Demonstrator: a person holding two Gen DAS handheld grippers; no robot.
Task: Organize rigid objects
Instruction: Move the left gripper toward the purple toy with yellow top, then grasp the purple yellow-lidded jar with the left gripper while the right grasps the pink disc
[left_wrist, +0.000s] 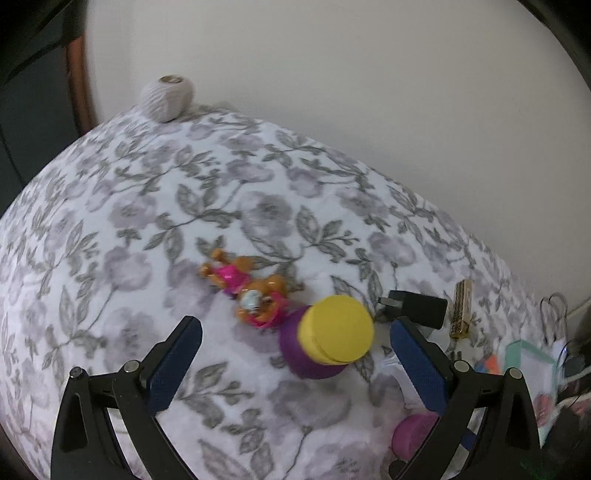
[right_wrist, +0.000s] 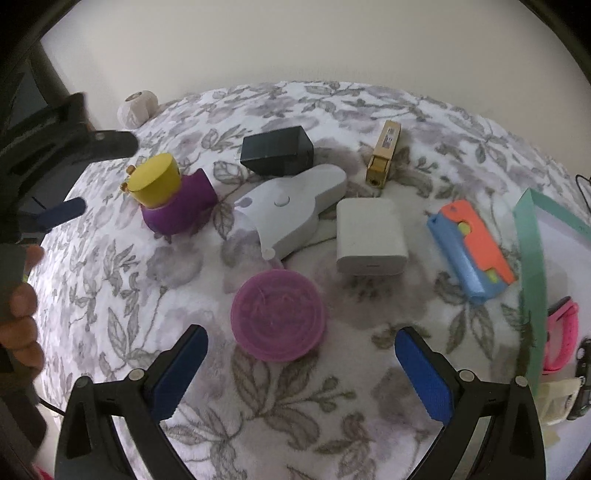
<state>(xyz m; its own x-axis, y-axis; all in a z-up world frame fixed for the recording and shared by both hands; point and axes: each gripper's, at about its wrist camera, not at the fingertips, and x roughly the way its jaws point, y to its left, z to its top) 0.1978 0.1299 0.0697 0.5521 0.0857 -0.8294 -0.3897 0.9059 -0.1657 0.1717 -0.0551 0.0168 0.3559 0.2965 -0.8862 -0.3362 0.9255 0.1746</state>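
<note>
Risk: soft floral-print bedspread (right_wrist: 110, 280); the purple pot with yellow cylindrical lid (left_wrist: 328, 339), lying tilted mid-bed, may roll if nudged. Left gripper (left_wrist: 295, 354): jaws wide, empty, flanking the pot without contact. Right gripper (right_wrist: 301, 369): wide, empty, above the flat round translucent pink lid (right_wrist: 277, 314) near the front edge.

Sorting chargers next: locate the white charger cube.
In the right wrist view, the white charger cube lies right of centre, between the grey device and the blue-orange toy.

A white blanket (right_wrist: 332, 387) patterned with grey leaves and lilac flowers carries a purple-and-yellow bottle (right_wrist: 173, 199), pink disc (right_wrist: 277, 314), black box (right_wrist: 277, 155), white charger (right_wrist: 369, 236), and blue-and-orange case (right_wrist: 469, 247).
</note>
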